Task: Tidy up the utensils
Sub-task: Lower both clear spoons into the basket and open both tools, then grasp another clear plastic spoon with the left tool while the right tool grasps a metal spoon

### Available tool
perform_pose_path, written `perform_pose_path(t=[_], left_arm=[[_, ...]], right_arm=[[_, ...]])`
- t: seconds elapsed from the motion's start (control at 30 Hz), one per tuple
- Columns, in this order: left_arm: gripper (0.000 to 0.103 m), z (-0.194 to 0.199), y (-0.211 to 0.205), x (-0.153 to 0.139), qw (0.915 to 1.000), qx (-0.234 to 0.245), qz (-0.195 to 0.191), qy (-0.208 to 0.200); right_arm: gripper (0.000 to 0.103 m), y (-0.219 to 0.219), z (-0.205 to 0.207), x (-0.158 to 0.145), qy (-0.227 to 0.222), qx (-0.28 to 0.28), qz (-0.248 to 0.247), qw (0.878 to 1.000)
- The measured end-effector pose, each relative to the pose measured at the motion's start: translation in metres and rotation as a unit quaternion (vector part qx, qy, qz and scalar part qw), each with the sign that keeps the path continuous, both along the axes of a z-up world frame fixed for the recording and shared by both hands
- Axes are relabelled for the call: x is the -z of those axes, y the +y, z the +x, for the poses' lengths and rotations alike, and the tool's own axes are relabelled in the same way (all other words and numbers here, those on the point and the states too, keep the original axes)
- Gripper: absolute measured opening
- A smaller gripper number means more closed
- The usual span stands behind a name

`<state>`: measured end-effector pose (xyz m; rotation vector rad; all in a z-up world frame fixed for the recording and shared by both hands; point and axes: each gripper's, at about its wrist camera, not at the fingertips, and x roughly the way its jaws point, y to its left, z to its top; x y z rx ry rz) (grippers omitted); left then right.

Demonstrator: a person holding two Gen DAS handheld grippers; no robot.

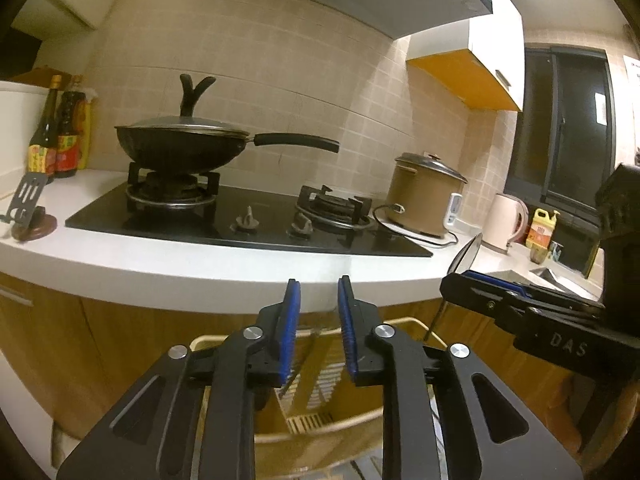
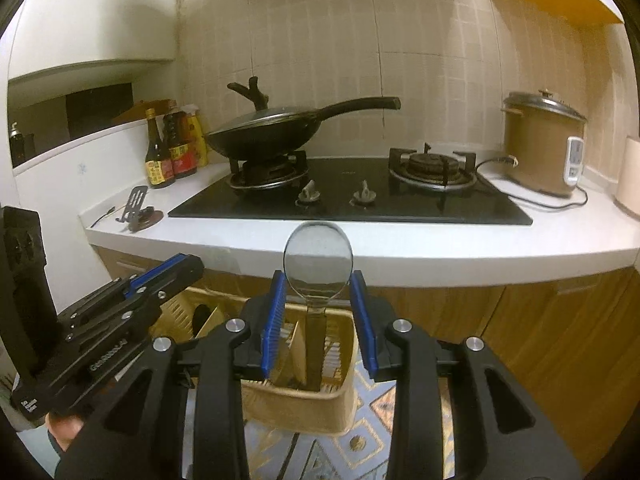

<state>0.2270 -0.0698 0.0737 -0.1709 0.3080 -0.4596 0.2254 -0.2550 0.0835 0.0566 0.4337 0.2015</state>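
A steel ladle (image 2: 318, 258) stands handle-down in a cream plastic utensil basket (image 2: 304, 404) below the counter edge; its round bowl rises between my right gripper's (image 2: 319, 286) open blue pads without touching them. Other utensils stand in the basket. My left gripper (image 1: 319, 292) is open and empty above the same basket (image 1: 320, 428). In the left wrist view the right gripper (image 1: 500, 292) is at the right with the ladle bowl (image 1: 466, 254) beside it. In the right wrist view the left gripper (image 2: 176, 270) is at the lower left.
A white counter (image 2: 440, 256) holds a black gas hob (image 2: 352, 196), a lidded wok (image 2: 264, 136), a brown rice cooker (image 2: 540, 144), sauce bottles (image 2: 172, 148) and a small phone stand (image 2: 136, 208). Wooden cabinet doors (image 2: 540, 336) lie below. A patterned mat (image 2: 360, 440) covers the floor.
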Motion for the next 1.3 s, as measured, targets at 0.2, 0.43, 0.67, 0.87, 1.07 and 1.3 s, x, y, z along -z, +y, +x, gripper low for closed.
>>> perform_pose_path(t=[0.2, 0.43, 0.67, 0.87, 1.07, 1.3], left_arm=[[0.026, -0.028, 0.023, -0.01, 0.9997, 0.009, -0.014, 0.017], [0.028, -0.056, 0.061, -0.014, 0.9947, 0.015, -0.016, 0.101], [0.028, -0.08, 0.082, 0.017, 0.9767, 0.021, 0.009, 0.214], [0.028, -0.073, 0.091, 0.071, 0.9543, -0.001, 0.017, 0.298], [0.039, -0.058, 0.09, 0.11, 0.9396, -0.033, 0.032, 0.339], [0.039, -0.047, 0.074, 0.13, 0.9339, -0.045, 0.057, 0.35]], right_arm=[[0.048, -0.001, -0.024, -0.006, 0.011, -0.006, 0.013, 1.0], [0.048, 0.0, -0.061, -0.011, 0.047, -0.021, 0.038, 0.998], [0.048, 0.008, -0.083, 0.01, 0.12, -0.042, 0.059, 0.99], [0.048, 0.023, -0.092, 0.049, 0.186, -0.062, 0.062, 0.979], [0.041, 0.053, -0.122, 0.108, 0.263, -0.119, 0.07, 0.955], [0.033, 0.088, -0.155, 0.149, 0.304, -0.155, 0.058, 0.938]])
